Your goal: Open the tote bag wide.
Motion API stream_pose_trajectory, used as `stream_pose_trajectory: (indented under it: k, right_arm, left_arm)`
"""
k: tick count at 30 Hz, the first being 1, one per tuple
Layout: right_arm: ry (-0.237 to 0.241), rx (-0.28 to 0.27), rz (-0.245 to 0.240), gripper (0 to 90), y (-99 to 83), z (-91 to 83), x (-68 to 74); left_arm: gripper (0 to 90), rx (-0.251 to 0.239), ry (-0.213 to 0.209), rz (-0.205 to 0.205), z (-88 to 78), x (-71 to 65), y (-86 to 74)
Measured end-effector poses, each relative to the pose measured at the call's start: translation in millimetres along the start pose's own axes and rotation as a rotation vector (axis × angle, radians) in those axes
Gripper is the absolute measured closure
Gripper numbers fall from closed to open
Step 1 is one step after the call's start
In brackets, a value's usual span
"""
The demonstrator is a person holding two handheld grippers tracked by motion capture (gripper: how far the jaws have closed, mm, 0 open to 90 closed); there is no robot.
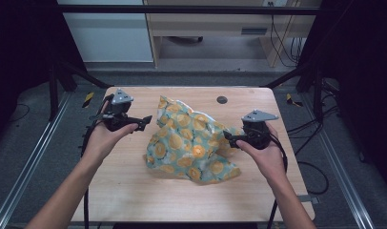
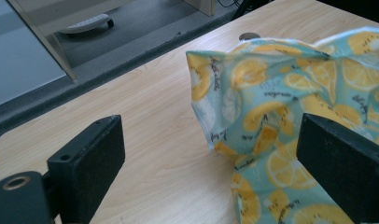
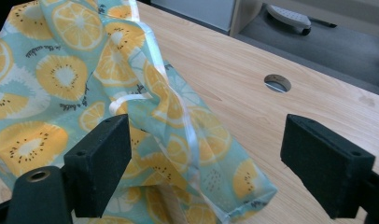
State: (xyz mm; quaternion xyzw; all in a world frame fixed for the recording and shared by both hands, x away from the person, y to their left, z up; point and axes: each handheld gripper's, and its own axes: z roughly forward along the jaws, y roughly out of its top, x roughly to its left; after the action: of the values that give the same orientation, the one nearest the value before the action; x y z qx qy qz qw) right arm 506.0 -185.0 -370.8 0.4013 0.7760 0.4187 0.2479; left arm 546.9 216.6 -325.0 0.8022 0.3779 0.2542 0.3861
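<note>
Wooden table [image 1: 134,191], crumpled citrus-print cloth [image 1: 191,143], 2 parted grippers flanking

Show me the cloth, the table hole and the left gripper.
cloth [image 1: 194,143], high view, middle of the fabric
hole [image 3: 277,83], right gripper view, its centre
left gripper [image 1: 145,120], high view, between the fingers

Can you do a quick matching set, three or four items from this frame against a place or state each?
Column 1:
1. cloth
2. left gripper
3. right gripper
4. round hole

Column 2:
A. open, at the cloth's right edge
B. in the tabletop, beyond the cloth
C. crumpled, mid-table, lemon print
D. open, just left of the cloth

Pairs: 1-C, 2-D, 3-A, 4-B
</note>
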Motion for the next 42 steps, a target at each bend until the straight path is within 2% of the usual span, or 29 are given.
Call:
stream_pose_trajectory:
  k: [3,4,11,15,22,27,29,30,32,33,34,35,36,39,40,42]
  right_arm:
    - [0.017,0.020,-0.022,18.2,-0.6,8.0,4.4]
    - [0.018,0.023,-0.023,18.6,-0.8,10.3,5.6]
    - [0.026,0.028,-0.039,18.8,-0.9,17.6,8.1]
    - [0.030,0.028,-0.050,18.5,-0.7,21.6,8.9]
    - [0.028,0.027,-0.049,20.2,-2.6,25.9,7.5]
    - [0.033,0.028,-0.077,24.8,-3.0,30.7,10.5]
    - [0.034,0.030,-0.083,28.3,-2.9,32.7,11.6]
    - [0.043,0.031,-0.093,36.6,-2.4,35.8,14.3]
    - [0.050,0.037,-0.098,39.7,-2.1,37.3,15.3]
    - [0.063,0.043,-0.111,48.0,-1.9,39.6,16.8]
    - [0.074,0.046,-0.128,62.4,-1.9,41.8,19.1]
    - [0.074,0.046,-0.128,62.4,-1.9,41.8,19.1]
    - [0.087,0.036,-0.134,74.2,-1.5,41.9,20.2]
    - [0.106,0.007,-0.129,85.6,0.5,39.2,20.8]
    - [0.106,0.007,-0.129,85.6,0.5,39.2,20.8]
    - [0.142,-0.029,-0.136,88.3,2.5,33.8,23.1]
  left_arm:
    - [8.4,0.005,-0.001,-0.003,7.4,-0.3,5.4]
    - [8.8,0.020,0.002,0.013,12.6,-1.0,8.4]
    - [10.9,0.027,0.014,0.018,26.9,-0.6,16.4]
    - [11.5,0.040,0.032,0.034,39.0,2.3,21.6]
    - [13.3,0.050,0.037,0.017,51.7,9.7,21.3]
    - [13.6,0.055,0.036,0.012,56.0,12.0,20.1]
    - [13.6,0.052,0.036,0.005,57.8,11.8,20.1]
    - [13.7,0.043,0.034,0.000,58.7,10.7,20.3]
    - [13.9,0.047,0.030,0.004,58.5,10.2,20.7]
    - [13.9,0.045,0.028,0.004,58.4,9.4,21.0]
    - [14.0,0.042,0.024,0.008,58.0,7.8,21.5]
    - [14.0,0.042,0.024,0.008,58.0,7.8,21.5]
    - [14.2,0.040,0.018,0.013,57.3,5.7,22.2]
    - [14.4,0.038,0.013,0.018,56.6,3.5,23.2]
    - [14.4,0.037,0.012,0.020,56.3,3.0,23.6]
    - [14.5,0.030,0.009,0.022,53.5,1.0,26.6]
